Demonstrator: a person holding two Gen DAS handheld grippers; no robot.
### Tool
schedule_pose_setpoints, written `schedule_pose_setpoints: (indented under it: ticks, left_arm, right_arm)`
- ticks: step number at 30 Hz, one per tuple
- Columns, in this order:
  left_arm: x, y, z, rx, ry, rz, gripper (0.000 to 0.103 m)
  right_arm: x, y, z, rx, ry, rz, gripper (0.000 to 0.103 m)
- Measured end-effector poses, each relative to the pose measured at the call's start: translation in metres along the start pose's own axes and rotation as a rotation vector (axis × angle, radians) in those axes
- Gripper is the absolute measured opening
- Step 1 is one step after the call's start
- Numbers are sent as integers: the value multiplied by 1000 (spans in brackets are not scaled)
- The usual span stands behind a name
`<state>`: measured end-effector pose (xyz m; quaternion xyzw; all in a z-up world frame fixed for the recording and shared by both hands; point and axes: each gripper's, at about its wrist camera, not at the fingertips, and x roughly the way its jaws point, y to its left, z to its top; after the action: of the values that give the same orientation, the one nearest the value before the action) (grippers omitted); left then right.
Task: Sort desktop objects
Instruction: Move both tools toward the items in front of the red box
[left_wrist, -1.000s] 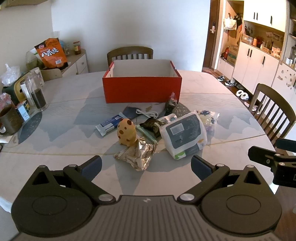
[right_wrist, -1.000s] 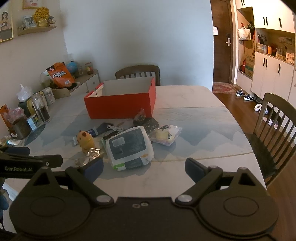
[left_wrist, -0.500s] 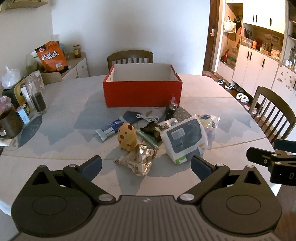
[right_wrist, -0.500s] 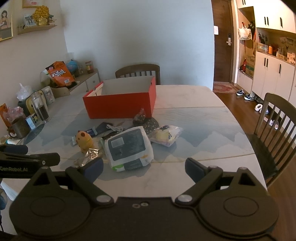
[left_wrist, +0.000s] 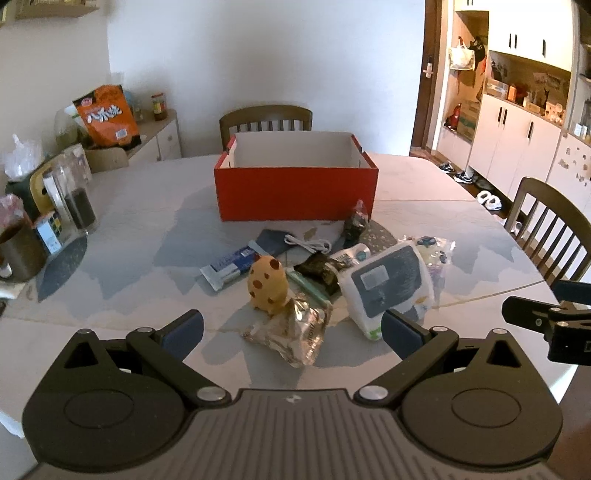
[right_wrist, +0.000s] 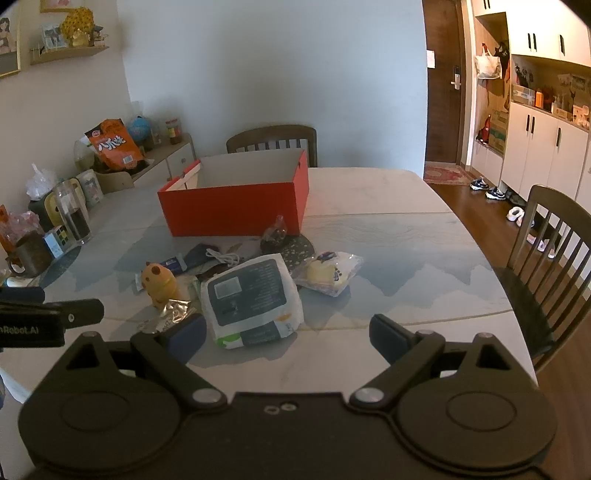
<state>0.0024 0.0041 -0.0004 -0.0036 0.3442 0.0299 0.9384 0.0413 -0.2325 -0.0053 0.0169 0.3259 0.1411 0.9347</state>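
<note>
Both tools, left (left_wrist: 291, 328) and right (right_wrist: 288, 338), stayed released and empty; the left had pulled back slightly from the silver snack packet (left_wrist: 291, 328) near the worktop's (left_wrist: 147, 236) front edge.

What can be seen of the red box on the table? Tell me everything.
The red box is a rectangular cardboard carton, red outside and plain white inside, open at the top with no lid in view. It sits upright and flat on the pale table, beyond the pile of items, in front of a wooden chair. What shows of its inside looks empty. A small dark packet stands against its front right corner. Neither tongs touch it.
</note>
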Motion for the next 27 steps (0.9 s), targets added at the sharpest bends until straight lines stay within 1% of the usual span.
schedule_pose_setpoints:
  ticks: [8, 14, 20, 24, 27]
  left_arm:
    - [22, 15, -2, 18, 21, 12, 103]
    - [36, 28, -3, 35, 35, -11, 103]
    - [47, 38, -5, 53, 36, -31, 103]
    - [54, 42, -4, 66, 38, -29, 103]
    - [61, 45, -5, 72, 45, -45, 103]
  right_arm:
    - [15, 9, 0, 3, 11, -21, 96]
    - [28, 19, 1, 7, 24, -56, 96]
    - [39, 29, 3, 17, 31, -69, 96]
    - [45, 34, 4, 18, 37, -76, 96]
    - [50, 38, 5, 15, 37, -82, 96]
